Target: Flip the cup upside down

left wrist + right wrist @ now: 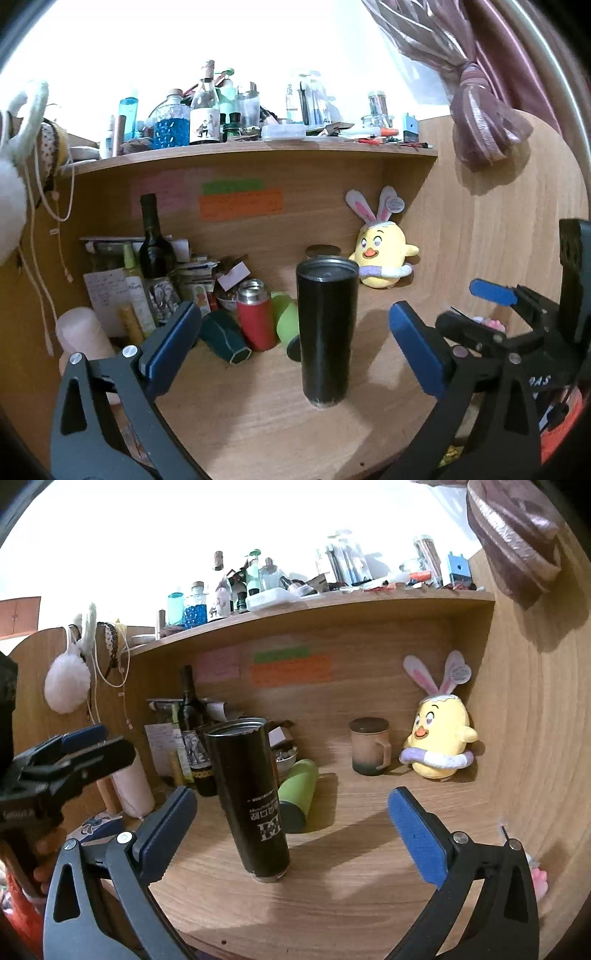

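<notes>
A tall black cup (325,330) stands upright on the wooden desk (266,417), its open metal rim up. In the right wrist view the cup (251,801) shows white print low on its side. My left gripper (295,347) is open, its blue pads on either side of the cup and slightly in front of it, not touching. My right gripper (291,834) is open and empty, with the cup between its fingers nearer the left pad. The right gripper also shows at the right edge of the left wrist view (491,295), and the left gripper at the left edge of the right wrist view (79,742).
Behind the cup lie a red flask (255,317), a green bottle (299,794) and a dark green cup (225,341). A wine bottle (153,240) and papers stand at the back left. A lidded mug (369,746) and yellow chick plush (439,738) sit at the back right under a cluttered shelf (258,151).
</notes>
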